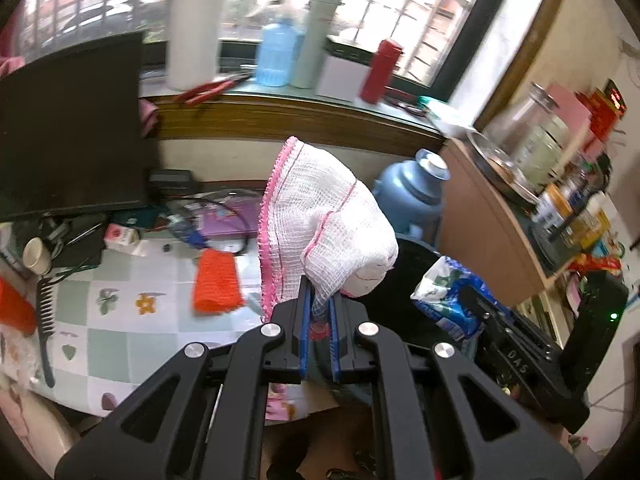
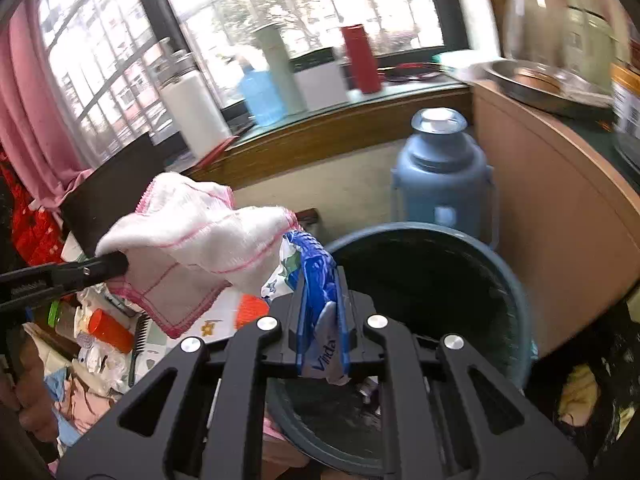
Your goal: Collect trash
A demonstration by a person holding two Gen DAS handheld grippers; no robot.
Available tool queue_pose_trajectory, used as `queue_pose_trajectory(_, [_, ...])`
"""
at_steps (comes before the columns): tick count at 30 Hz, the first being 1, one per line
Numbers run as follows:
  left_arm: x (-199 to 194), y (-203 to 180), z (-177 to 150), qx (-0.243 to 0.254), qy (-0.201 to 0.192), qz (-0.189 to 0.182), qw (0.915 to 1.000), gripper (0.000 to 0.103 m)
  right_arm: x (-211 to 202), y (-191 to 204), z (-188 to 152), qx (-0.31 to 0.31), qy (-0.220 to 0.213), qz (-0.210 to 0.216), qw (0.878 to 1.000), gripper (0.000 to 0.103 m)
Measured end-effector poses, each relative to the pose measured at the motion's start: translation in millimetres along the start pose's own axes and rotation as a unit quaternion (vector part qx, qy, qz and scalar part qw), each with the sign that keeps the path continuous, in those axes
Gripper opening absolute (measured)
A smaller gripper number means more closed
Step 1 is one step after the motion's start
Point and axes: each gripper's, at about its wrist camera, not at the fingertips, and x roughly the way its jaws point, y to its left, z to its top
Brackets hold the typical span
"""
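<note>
My left gripper (image 1: 320, 300) is shut on a white gauze cloth with pink edging (image 1: 320, 216), held up above the table edge. The cloth also shows in the right wrist view (image 2: 188, 240), with the left gripper (image 2: 116, 266) clamped on it. My right gripper (image 2: 320, 280) is shut on a blue and white Vinda tissue packet (image 2: 320, 300), held over the near rim of a dark round bin (image 2: 516, 292). In the left wrist view the packet (image 1: 444, 300) and the right gripper (image 1: 476, 304) sit at right, beside the bin (image 1: 416, 252).
A blue thermos (image 2: 440, 176) stands behind the bin, beside a wooden cabinet (image 2: 560, 216). The tiled tablecloth (image 1: 120, 320) holds an orange cloth (image 1: 216, 280), a black comb (image 1: 46, 320), a cup (image 1: 36, 256) and a dark monitor (image 1: 72, 124). Bottles line the windowsill (image 1: 280, 96).
</note>
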Motion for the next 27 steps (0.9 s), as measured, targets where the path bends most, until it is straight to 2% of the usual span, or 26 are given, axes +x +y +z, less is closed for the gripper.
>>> queue_pose_trajectory(5, [11,-35,-10,0.023,0.013,-0.017,0.9995,0.008,-18,-29,-10,0.021,-0.004,-0.019,1.000,0.013])
queue_pose_trajectory(13, [30,-64,-27,0.042,0.042,-0.034,0.9976,0.008,-34,-60,-27,0.047,0.002,-0.039,0.998,0.013])
queue_pose_trajectory(27, [64,-88,-35,0.073,0.072,-0.048,0.9935,0.008,-34,-68,-38,0.050,0.023,-0.045,0.997,0.013])
